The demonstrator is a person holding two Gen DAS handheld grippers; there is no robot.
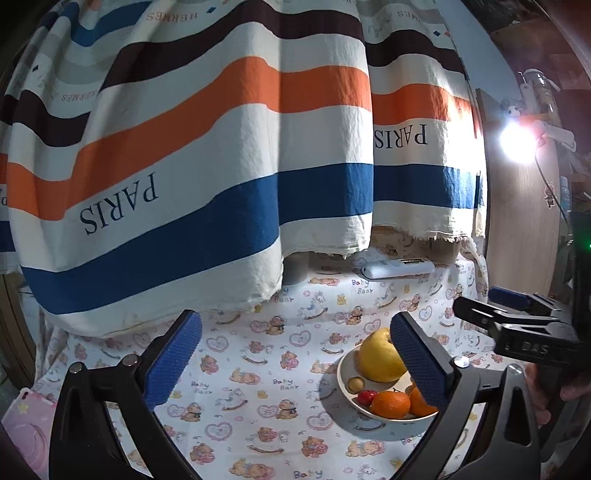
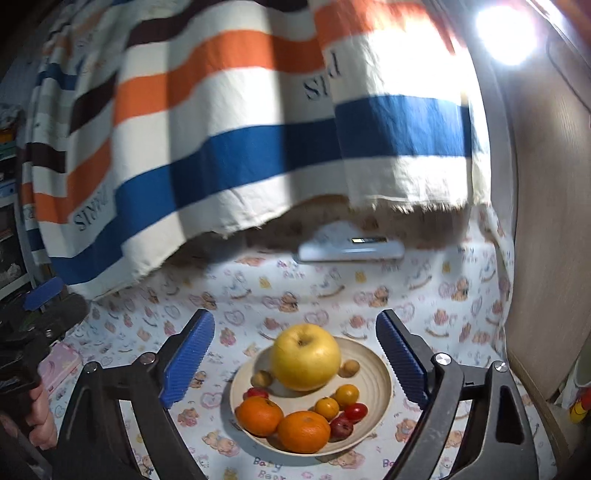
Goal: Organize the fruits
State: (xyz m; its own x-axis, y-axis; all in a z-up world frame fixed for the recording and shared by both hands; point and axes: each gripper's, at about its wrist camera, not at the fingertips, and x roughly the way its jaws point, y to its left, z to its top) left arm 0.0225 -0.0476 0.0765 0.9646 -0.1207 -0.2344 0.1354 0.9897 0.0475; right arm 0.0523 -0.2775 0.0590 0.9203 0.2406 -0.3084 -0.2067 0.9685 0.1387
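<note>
A: At 6 o'clock of the right wrist view, nearest the lens, the right gripper (image 2: 295, 354) has its jaws spread wide with nothing between the blue pads (image 2: 188, 358). The left gripper (image 1: 295, 362) also stands wide and empty.

B: And the fruit?

A: All in the bowl (image 2: 384, 373), which sits on the bear-print tablecloth (image 2: 280, 291) just past the right fingertips. Along its near rim, from 7 to 5 o'clock, lie 2 oranges (image 2: 303, 431) and 2 dark red fruits (image 2: 341, 427). Toward the middle are 2 small yellow-orange fruits (image 2: 347, 394). At 12 o'clock, on the far side, sits the big yellow apple (image 2: 305, 357), with a small brown fruit (image 2: 262, 378) on either side of it.

B: So what does the step ask for?

A: I'd judge the loading is done and this is the withdrawal. Keep both sets of jaws wide and lift clear, since the apple stands taller than the rim and looks easy to knock. In the left wrist view the left gripper's right pad (image 1: 421, 362) overlaps the bowl at 4 o'clock, so that hand should back straight away rather than sweep sideways.

B: Anything farther off?

A: A white handheld device (image 2: 351, 251) at 12 o'clock beyond the bowl, then the striped curtain (image 2: 229, 147) hanging low over the table's back edge, and a bright lamp (image 2: 506, 29) at 2 o'clock. Stay below that cloth's frayed hem.
</note>
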